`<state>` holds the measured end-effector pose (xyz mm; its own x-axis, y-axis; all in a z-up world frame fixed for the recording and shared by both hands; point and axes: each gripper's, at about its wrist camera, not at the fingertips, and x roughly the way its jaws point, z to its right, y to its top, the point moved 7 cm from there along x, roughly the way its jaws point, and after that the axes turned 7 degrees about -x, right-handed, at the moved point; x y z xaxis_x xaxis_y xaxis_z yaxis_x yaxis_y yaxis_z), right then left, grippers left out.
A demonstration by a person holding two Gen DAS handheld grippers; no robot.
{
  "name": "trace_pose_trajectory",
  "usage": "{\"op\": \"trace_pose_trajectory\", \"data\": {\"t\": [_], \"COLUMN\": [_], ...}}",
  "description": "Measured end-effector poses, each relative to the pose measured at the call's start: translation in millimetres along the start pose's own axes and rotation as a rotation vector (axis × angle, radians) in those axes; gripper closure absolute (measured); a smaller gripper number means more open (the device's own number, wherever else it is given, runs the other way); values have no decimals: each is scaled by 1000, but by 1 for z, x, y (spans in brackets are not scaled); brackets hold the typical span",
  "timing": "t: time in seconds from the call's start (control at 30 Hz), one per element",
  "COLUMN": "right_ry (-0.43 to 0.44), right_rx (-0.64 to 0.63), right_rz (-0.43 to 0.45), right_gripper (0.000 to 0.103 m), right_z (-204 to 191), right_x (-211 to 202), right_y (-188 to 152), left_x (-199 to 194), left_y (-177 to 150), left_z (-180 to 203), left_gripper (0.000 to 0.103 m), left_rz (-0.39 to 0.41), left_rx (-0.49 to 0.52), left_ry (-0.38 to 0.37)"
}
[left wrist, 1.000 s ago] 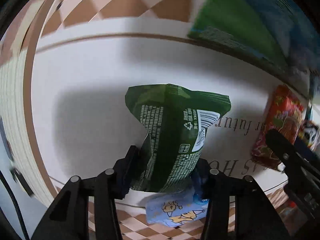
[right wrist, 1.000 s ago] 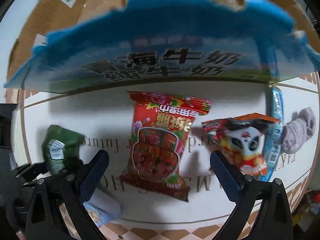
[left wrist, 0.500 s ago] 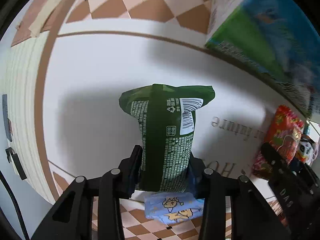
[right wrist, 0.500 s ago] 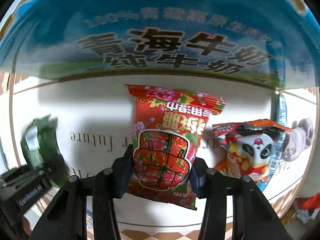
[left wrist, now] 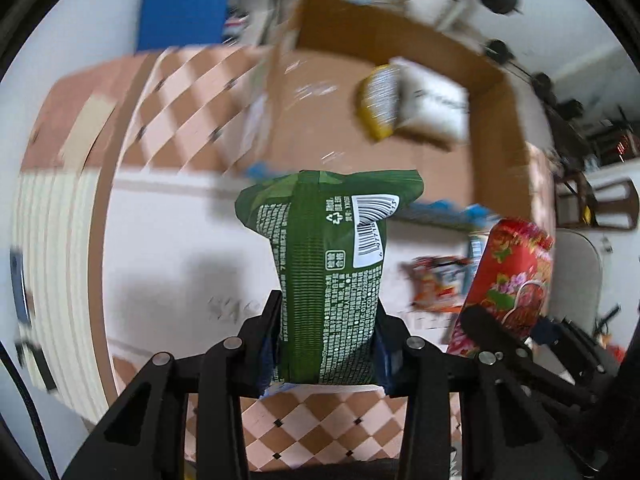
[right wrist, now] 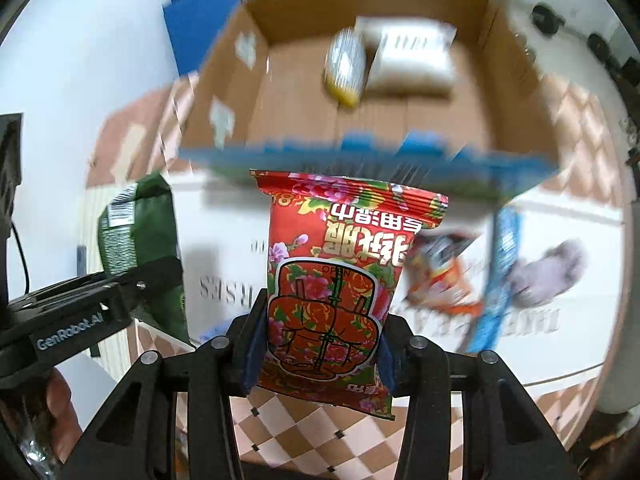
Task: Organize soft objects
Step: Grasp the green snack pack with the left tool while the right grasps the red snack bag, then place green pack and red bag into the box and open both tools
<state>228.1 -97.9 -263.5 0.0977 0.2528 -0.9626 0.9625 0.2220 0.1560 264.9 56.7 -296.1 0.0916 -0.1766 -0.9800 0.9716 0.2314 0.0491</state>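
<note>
My left gripper [left wrist: 326,340] is shut on a green snack bag [left wrist: 328,276] and holds it upright above the white mat. My right gripper [right wrist: 320,340] is shut on a red flowered snack bag [right wrist: 336,276], also lifted. Each bag shows in the other view: the red bag [left wrist: 508,272] at the right, the green bag [right wrist: 140,236] at the left. An open cardboard box [right wrist: 516,92] stands beyond the mat, with a white pack [right wrist: 412,56] and a yellow-ended pack [right wrist: 346,68] inside.
On the white mat [right wrist: 224,220] lie an orange panda snack bag [right wrist: 444,280], a long blue packet [right wrist: 496,280] and a grey soft toy [right wrist: 548,276]. A light blue packet [right wrist: 210,334] lies at the mat's near edge. The checkered cloth [right wrist: 304,436] shows below.
Both grippers have risen and tilted up with their bags, so the open box interior now shows. The right gripper shut on the red bag between one second and half a second ago.
</note>
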Motion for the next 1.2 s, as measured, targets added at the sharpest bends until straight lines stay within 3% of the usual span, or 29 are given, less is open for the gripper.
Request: {"op": "trace_pose_trajectory", "data": {"t": [0.13, 0.27, 0.57, 0.73, 0.9, 1.2], "right_ry": [-54, -184, -417, -461, -489, -347], "right_rx": [4, 31, -29, -61, -89, -18], "right_rz": [84, 119, -8, -110, -187, -223], "right_gripper": [55, 55, 55, 55, 55, 55], "right_z": [30, 79, 151, 166, 172, 184], "right_x": [-41, -47, 21, 74, 119, 144], "right_y": [41, 89, 182, 210, 220, 235], "left_x": [-7, 15, 92, 128, 148, 154], "left_y": [52, 105, 190, 213, 221, 228], "left_z": [31, 51, 65, 60, 58, 59], "left_gripper": [67, 67, 67, 67, 67, 66], "left_rz": [30, -2, -99, -148, -188, -229], "left_rx": [65, 78, 99, 109, 116, 100], "left_ry": [5, 20, 153, 233, 247, 224]}}
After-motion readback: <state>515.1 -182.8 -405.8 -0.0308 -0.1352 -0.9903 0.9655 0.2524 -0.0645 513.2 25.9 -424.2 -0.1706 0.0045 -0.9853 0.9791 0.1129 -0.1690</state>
